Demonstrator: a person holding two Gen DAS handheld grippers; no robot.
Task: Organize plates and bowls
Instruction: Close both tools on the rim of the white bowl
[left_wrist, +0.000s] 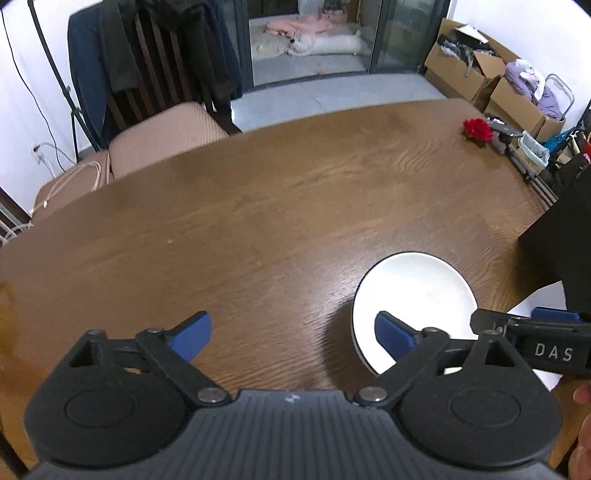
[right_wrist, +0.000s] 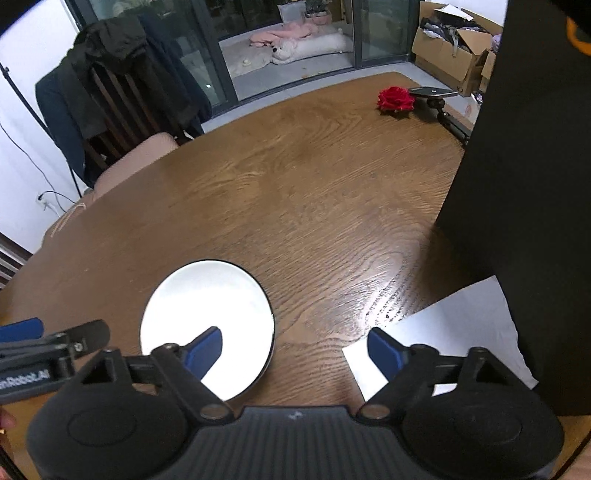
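**Desk:** Jaws first — how are they standing?

**Photographer:** Both pairs are standing apart with nothing between them. The left gripper is hovering over bare wood, its right finger overlapping the white plate in the left wrist view. The right gripper is straddling the gap between that plate and a white sheet of paper, its left finger lying over the plate's face. Whether either finger is touching the plate, I cannot tell.

**Desk:** How is the plate going to handle?

**Photographer:** It is looking glazed and rigid, so probably slippery, fairly heavy and breakable if dropped. Its raised rim, nearest the fingers, is looking like the place to pinch. It is sitting flat near the table's front edge.

**Desk:** And beyond it?

**Photographer:** A grained wooden table is carrying a red flower at the far side and a tall black box on the right. A chair draped with coats is standing behind, with cardboard boxes by the glass doors.
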